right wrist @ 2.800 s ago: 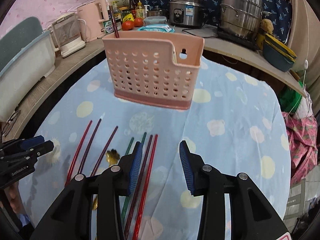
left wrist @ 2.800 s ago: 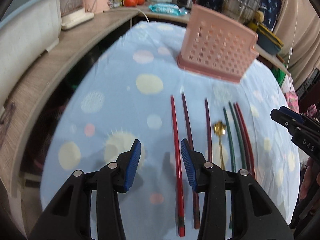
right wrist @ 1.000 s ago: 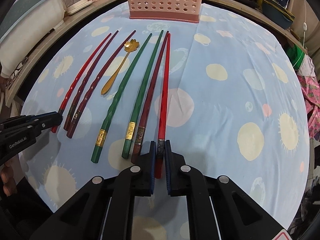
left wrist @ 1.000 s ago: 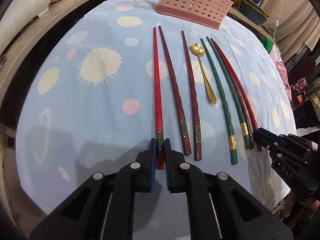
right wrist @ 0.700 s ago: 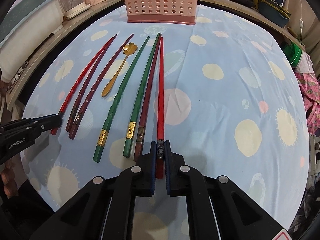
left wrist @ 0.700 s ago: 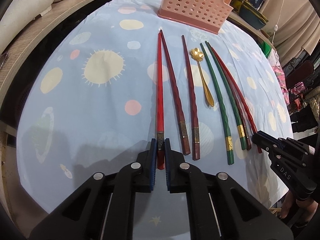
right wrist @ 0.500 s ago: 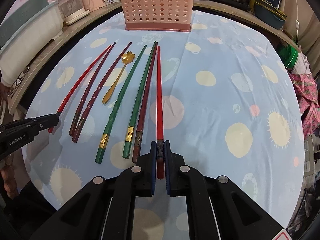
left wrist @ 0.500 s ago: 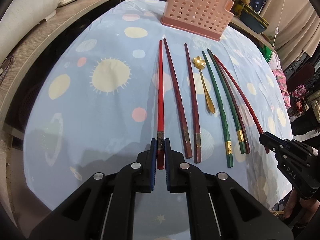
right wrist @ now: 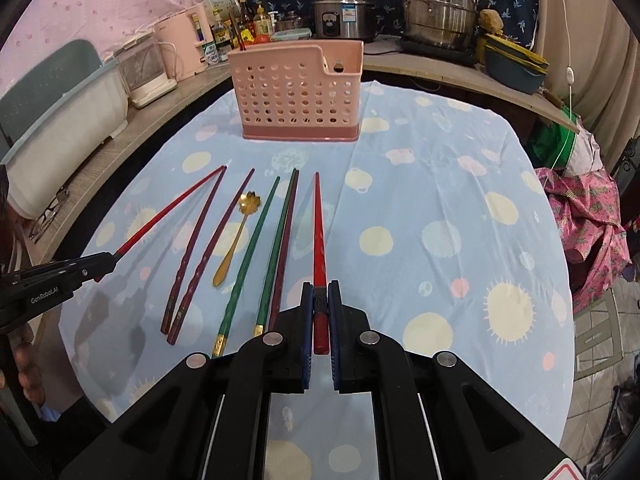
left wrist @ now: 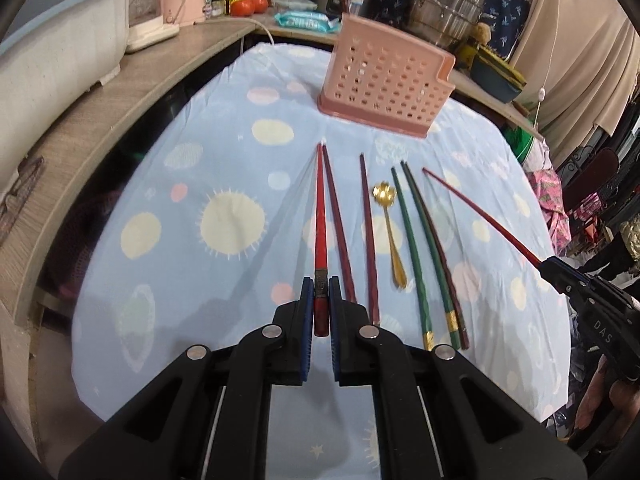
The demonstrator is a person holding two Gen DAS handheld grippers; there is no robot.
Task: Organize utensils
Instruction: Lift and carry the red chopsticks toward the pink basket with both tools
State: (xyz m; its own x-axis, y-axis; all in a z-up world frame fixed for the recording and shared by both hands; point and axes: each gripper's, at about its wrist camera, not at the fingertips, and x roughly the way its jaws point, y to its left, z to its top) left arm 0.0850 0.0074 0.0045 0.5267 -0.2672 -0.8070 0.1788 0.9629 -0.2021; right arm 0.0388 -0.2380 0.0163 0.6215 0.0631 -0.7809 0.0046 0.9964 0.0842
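Left gripper point(left wrist: 321, 298): closed on the thick end of a bright red chopstick point(left wrist: 320, 216). Right gripper point(right wrist: 321, 300): closed on the matching second red chopstick point(right wrist: 318, 224). Compared with a second ago, both held sticks have left the cloth at their gripped ends and now slope down toward their tips; both views have pulled back, so the basket sits lower in frame and the back shelf has come into sight.

In the right wrist view the remaining utensils lie left of centre on the bench point(right wrist: 460, 208), unchanged: two dark red chopsticks point(right wrist: 200, 252) side by side, a gold spoon point(right wrist: 234, 240) with a flower-shaped bowl, two green chopsticks point(right wrist: 256, 248) with gold bands, and one dark red chopstick point(right wrist: 286, 248) just beside the inner green one. All point toward the basket.

The pink perforated basket point(right wrist: 298, 92) stands upright at upper centre, well apart from the tips. The bench carries a pale blue cloth with cream and pink spots.
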